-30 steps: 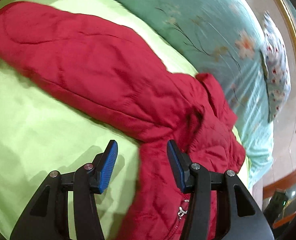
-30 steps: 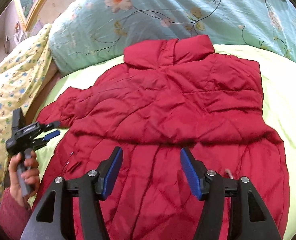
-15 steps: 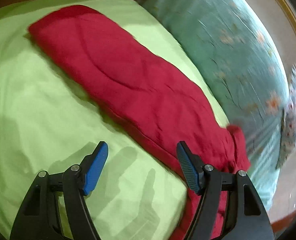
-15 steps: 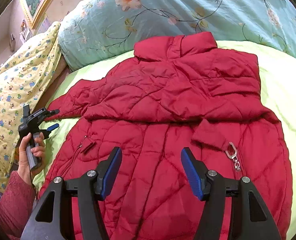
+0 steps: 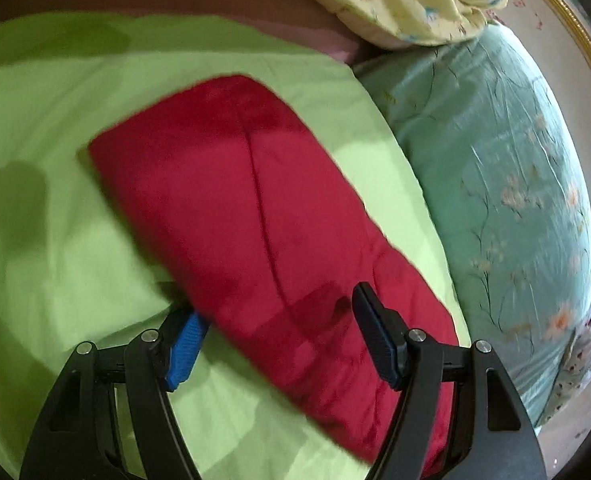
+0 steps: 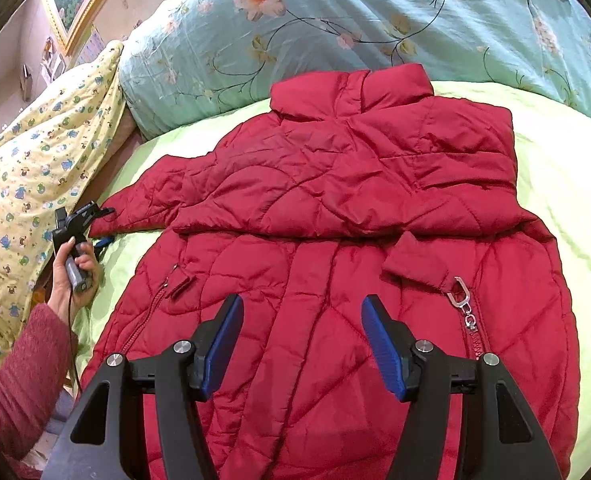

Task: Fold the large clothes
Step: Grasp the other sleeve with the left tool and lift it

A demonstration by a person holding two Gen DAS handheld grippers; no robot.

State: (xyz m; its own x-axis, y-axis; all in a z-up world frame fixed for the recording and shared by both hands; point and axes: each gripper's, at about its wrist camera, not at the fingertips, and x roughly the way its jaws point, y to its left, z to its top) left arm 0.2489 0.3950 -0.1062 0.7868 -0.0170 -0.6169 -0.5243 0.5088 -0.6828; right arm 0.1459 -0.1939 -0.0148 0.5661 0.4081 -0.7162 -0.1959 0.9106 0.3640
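**Lining up on the sleeve**

My left gripper is released, and its jaws have just been opening; the sleeve lies between them, but neither pad presses on it. The sleeve runs away from my jaws across the green sheet, its cuff at the far end. I have straddled it near its width so that a pinch would catch both edges; that is my guess at the step in hand, folding this arm in over the body.

My right gripper is also released and holds nothing. It hangs over the lower front of the jacket, which lies flat on the bed, collar far from me, with 1 sleeve already folded across the chest. A zip pull sits just right of my right jaw.

Bare sheet lies left of my left jaws, so there is room to lift and swing. To the right, the teal duvet crowds the sleeve's edge. The yellow quilt lies beyond my left hand, well clear of the fold.
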